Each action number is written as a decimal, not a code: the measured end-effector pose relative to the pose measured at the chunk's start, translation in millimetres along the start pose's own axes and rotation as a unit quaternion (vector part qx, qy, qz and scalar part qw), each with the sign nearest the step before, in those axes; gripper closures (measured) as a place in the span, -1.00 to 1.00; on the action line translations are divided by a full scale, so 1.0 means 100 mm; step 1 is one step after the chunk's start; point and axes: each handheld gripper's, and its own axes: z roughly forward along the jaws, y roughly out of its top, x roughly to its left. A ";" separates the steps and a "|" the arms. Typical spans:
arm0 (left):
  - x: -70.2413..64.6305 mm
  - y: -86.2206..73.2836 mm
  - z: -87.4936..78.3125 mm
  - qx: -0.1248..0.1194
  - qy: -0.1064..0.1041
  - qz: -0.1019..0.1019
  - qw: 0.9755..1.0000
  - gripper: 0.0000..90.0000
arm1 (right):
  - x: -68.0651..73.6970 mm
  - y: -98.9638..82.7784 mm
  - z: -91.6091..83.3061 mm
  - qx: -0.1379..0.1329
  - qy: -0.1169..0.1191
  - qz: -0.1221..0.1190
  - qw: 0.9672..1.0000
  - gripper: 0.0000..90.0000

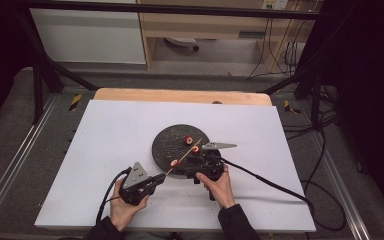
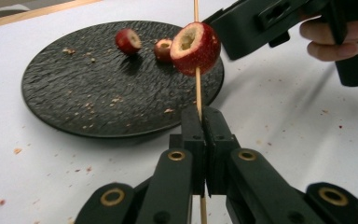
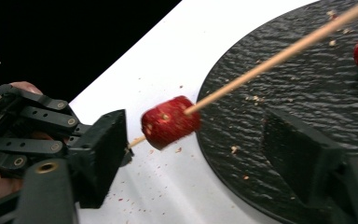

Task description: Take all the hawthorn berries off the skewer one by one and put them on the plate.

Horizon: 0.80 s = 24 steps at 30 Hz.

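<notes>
A thin wooden skewer [image 2: 197,88] runs through one red cored fruit [image 2: 196,49]. My left gripper [image 2: 204,119] is shut on the skewer's lower end, seen near the table's front in the high view [image 1: 161,176]. The skewer [image 1: 187,152] slants up and right over a black round plate [image 1: 167,145]. My right gripper [image 3: 199,130] stands open around the skewered fruit [image 3: 170,122], its jaws apart from it on both sides. Two more red fruits [image 2: 128,41] [image 2: 163,49] lie on the plate [image 2: 74,88].
A white sheet [image 1: 110,150] covers the table, speckled with red crumbs by the plate. Cables [image 1: 270,182] trail from both grippers toward the front and right. A hand [image 2: 335,37] holds the right gripper close to the plate's edge. Black frame bars [image 1: 45,70] stand behind the table.
</notes>
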 end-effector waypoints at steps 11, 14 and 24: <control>-0.06 0.00 0.02 -0.001 -0.008 0.008 1.000 0.96 | 0.02 -0.03 0.01 0.004 0.025 -0.003 1.000 0.28; -0.06 0.00 0.01 -0.004 -0.009 0.008 1.000 0.96 | 0.03 -0.01 -0.01 0.002 0.027 -0.002 1.000 0.34; -0.02 -0.02 -0.08 -0.012 -0.007 0.009 1.000 0.96 | -0.01 0.16 -0.13 -0.016 0.017 0.002 1.000 0.35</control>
